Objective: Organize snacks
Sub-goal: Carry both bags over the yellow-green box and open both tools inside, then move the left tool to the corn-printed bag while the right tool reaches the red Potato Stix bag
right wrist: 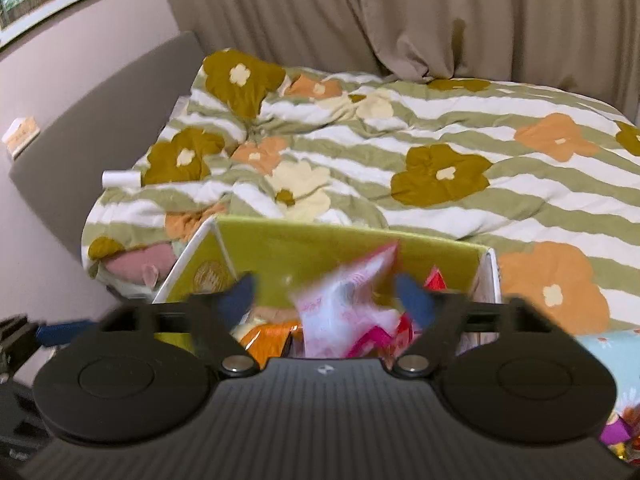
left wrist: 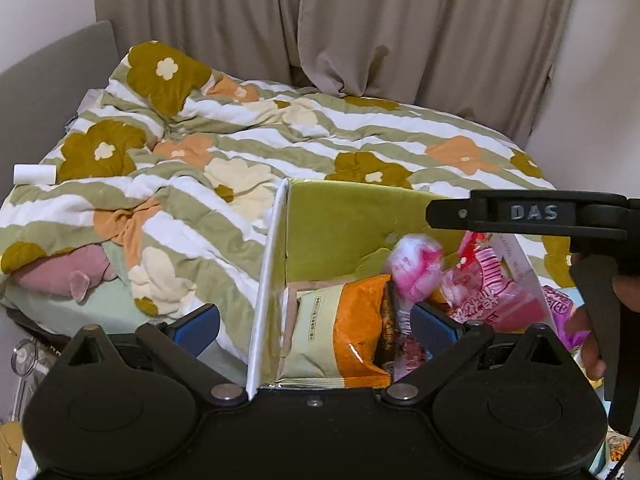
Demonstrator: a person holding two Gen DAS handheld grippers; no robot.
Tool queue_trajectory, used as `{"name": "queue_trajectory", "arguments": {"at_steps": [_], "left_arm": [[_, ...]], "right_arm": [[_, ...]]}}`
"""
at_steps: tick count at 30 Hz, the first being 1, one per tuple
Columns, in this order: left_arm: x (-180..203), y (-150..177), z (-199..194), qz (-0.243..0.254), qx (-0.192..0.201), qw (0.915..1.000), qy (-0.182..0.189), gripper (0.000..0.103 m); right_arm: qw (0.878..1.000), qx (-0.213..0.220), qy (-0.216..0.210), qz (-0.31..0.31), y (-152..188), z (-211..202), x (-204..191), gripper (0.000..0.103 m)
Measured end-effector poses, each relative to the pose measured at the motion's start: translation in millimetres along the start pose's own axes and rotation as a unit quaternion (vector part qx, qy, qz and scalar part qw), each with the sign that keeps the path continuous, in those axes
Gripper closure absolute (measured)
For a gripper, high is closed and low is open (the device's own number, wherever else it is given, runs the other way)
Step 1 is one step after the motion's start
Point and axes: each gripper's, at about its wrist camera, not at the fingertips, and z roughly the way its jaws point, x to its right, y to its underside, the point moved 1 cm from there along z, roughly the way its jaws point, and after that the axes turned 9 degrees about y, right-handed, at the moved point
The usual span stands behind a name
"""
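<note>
An open box with a green inside (left wrist: 336, 216) stands at the bed's near edge and holds snack bags. An orange and cream bag (left wrist: 344, 332) lies in it, with pink and red packs (left wrist: 496, 280) to the right. My left gripper (left wrist: 316, 324) is open, its fingers straddling the box's white left wall (left wrist: 268, 280). My right gripper (right wrist: 326, 298) is open above the box (right wrist: 320, 248). A pink and white bag (right wrist: 344, 308), blurred, sits between its fingers over the box; it shows in the left wrist view (left wrist: 414, 268) too. The right gripper's body (left wrist: 528, 216) is at the right there.
A bed with a flowered, striped quilt (left wrist: 320, 140) fills the space behind the box, with beige curtains (left wrist: 360, 20) beyond. A white roll (left wrist: 34, 174) lies at the bed's left edge. A pink plush (left wrist: 64, 272) sits under the quilt. More snack packs (right wrist: 616, 432) lie at lower right.
</note>
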Motion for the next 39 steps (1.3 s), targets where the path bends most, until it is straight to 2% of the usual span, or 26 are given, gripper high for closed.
{"name": "queue_trajectory", "arguments": {"at_steps": [4, 10, 20, 23, 30, 39], "left_arm": [[-0.4, 2.7, 0.6, -0.007, -0.001, 1.0000, -0.004, 0.000], [0.4, 3.0, -8.3, -0.012, 0.007, 0.9999, -0.006, 0.000], [20.2, -3.2, -49.1, 0.020, 0.050, 0.9985, 0.004, 0.000], [32.0, -2.4, -61.9, 0.039, 0.067, 0.9969, 0.017, 0.000], [65.4, 1.5, -73.1, 0.069, 0.071, 0.9928, 0.067, 0.000], [136.1, 16.4, -65.9, 0.110, 0.060, 0.9856, 0.114, 0.000]], "right_arm": [[1.000, -0.003, -0.013, 0.008, 4.3, 1.1, 6.8, 0.000], [1.000, 0.015, -0.009, -0.007, 5.9, -12.8, 7.0, 0.000], [0.999, 0.041, 0.011, -0.003, 6.7, -73.0, 9.4, 0.000], [0.999, 0.049, 0.023, 0.002, 11.8, -96.4, 13.4, 0.000], [0.994, 0.075, 0.067, 0.032, 30.1, -148.6, 40.0, 0.000], [0.985, 0.087, 0.141, 0.047, 57.8, -198.5, 116.6, 0.000]]}}
